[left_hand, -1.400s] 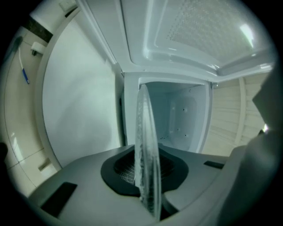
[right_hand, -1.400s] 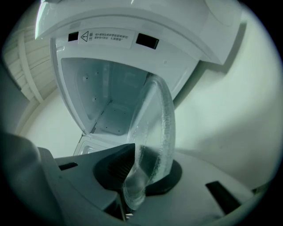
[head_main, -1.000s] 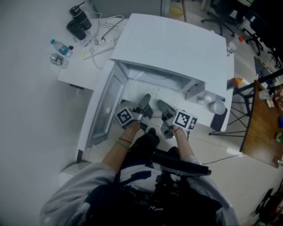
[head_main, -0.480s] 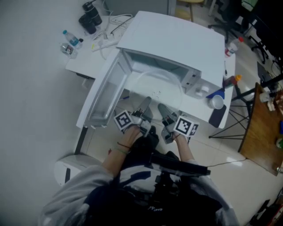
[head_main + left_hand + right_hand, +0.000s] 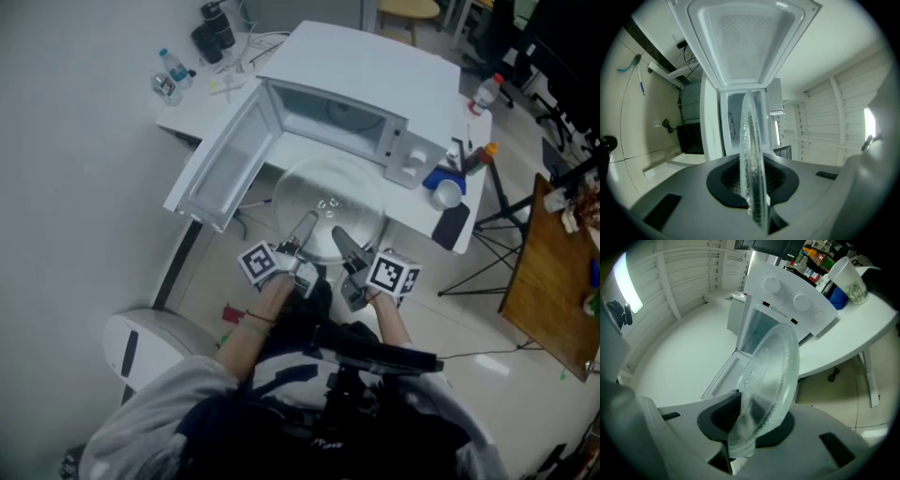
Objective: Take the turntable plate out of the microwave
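Note:
The clear glass turntable plate (image 5: 328, 202) hangs in the air in front of the open white microwave (image 5: 366, 66), wholly outside its cavity. My left gripper (image 5: 305, 227) is shut on the plate's near rim, which shows edge-on (image 5: 752, 154) between the jaws in the left gripper view. My right gripper (image 5: 340, 236) has the rim to the right of that between its jaws; the jaws are opening, with the plate (image 5: 774, 369) still caught between them. The microwave door (image 5: 225, 164) stands swung out to the left.
The microwave sits on a white table (image 5: 192, 117) with small bottles (image 5: 169, 75) at the far left and a white cup (image 5: 448, 194) and a dark flat item (image 5: 453, 225) at the right. A white bin (image 5: 141, 342) stands at lower left, a wooden desk (image 5: 553, 272) at right.
Both grippers have drawn back toward me and slightly upward with the plate, which has come out of the microwave cavity and past the table's front edge.

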Available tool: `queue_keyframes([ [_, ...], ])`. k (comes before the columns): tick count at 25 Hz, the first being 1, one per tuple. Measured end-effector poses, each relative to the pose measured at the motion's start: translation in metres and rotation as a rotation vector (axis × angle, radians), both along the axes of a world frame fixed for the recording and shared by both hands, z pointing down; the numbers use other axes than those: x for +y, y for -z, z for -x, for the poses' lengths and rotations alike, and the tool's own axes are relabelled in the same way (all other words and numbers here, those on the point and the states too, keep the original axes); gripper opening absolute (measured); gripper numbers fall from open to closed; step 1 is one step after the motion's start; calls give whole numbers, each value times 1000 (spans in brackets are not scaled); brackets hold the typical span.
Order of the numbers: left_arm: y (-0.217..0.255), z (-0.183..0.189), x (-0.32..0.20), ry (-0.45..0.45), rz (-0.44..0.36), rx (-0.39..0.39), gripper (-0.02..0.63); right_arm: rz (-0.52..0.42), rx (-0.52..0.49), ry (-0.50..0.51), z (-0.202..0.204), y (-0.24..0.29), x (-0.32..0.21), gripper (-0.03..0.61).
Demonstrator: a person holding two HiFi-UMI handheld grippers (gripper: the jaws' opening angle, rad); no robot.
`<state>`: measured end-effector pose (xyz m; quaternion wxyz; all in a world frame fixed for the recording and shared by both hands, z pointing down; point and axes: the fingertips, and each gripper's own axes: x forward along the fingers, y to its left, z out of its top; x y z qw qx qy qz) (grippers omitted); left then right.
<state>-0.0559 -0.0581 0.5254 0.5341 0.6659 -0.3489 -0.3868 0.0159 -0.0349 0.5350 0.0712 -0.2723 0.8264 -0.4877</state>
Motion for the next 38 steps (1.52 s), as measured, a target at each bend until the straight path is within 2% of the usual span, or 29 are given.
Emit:
queue_keyframes([
  [9,-1,-23,91,31,8,-10,37,-10,24,30,-26,-2,88,94],
  [15,-1,-29,126,38,2,-20,37,-13,9,39,-33,-3,124,94],
  [28,10,-30,157,64,-18,-7,37,-53,6,66,-34,8,151,92],
  [38,8,-30,163,72,-12,-17,37,-48,2,75,-35,7,157,92],
])
